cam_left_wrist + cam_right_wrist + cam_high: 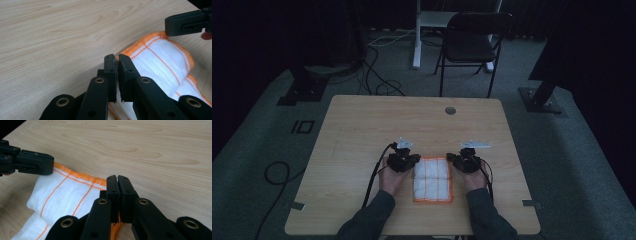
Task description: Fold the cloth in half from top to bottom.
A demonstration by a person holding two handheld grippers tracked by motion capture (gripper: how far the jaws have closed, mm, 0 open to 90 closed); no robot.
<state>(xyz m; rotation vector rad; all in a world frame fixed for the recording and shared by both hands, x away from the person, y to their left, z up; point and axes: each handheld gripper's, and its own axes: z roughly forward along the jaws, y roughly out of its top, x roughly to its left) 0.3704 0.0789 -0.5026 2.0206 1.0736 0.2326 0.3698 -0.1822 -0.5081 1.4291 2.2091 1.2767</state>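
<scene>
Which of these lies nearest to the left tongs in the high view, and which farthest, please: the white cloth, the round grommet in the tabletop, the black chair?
1. White cloth: beside the left tongs, which pinch its far left corner.
2. Round grommet: farther up the table, near its far edge.
3. Black chair: on the floor beyond the table.

White orange-edged cloth (432, 180), far corners lifted

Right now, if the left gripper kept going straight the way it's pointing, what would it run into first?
Probably only bare table. The left gripper, shut on the cloth corner, points across open wood; the right gripper sits off to the side, though depth is unclear.
</scene>
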